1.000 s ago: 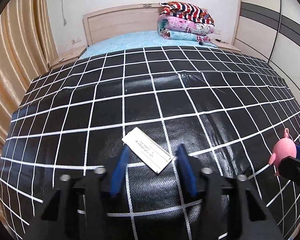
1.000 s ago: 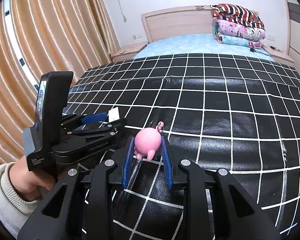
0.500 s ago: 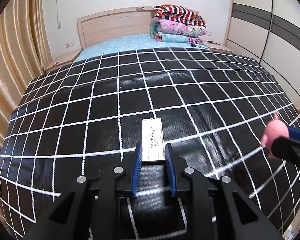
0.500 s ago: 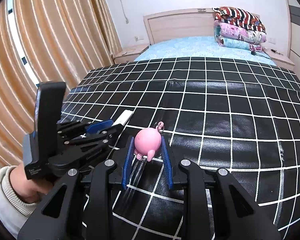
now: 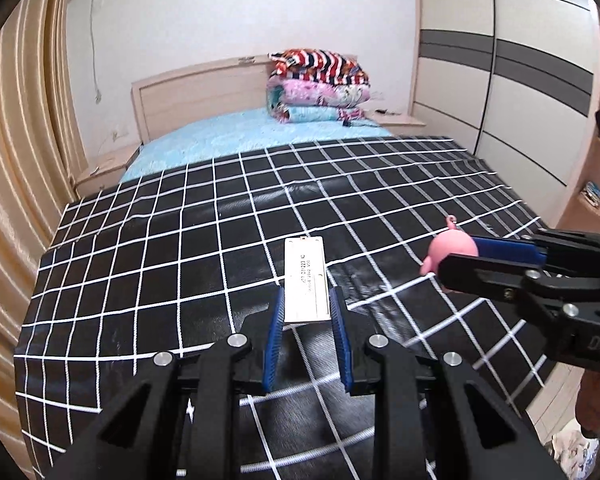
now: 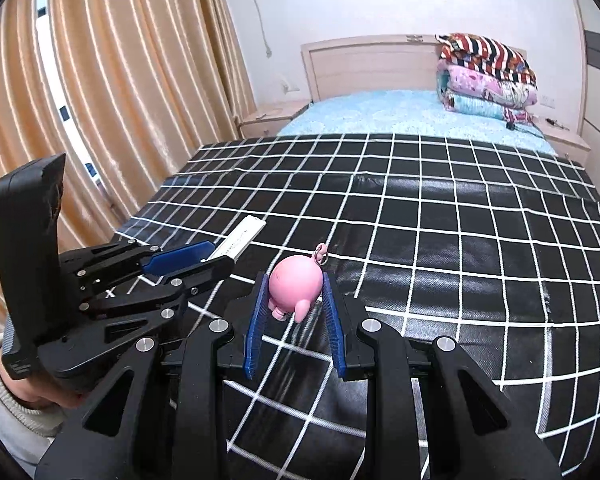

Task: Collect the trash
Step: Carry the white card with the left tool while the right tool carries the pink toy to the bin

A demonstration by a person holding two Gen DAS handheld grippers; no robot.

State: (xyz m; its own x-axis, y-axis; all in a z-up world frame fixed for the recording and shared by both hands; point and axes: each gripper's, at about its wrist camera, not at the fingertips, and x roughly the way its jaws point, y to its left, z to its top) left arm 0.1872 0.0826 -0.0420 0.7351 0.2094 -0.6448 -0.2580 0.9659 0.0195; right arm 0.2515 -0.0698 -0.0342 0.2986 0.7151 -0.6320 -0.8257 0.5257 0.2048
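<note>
Lifted clear of the grid-patterned sheet [image 5: 180, 264] since a second ago, when it was lying flat between parted jaws, the white card [image 5: 305, 280] is now riding in the left gripper [image 5: 306, 312], clenched by its near end and held above the bed. To its right, the right gripper [image 6: 294, 304] is gripping the pink pig toy [image 6: 294, 286], also off the sheet. Both pickups seem done; carrying them to a bin is likely coming next, yet no bin is showing. Only the right view is showing the left hand [image 6: 28, 396] and the curtains [image 6: 120, 80]; only the left is showing the wardrobe [image 5: 500, 100].
</note>
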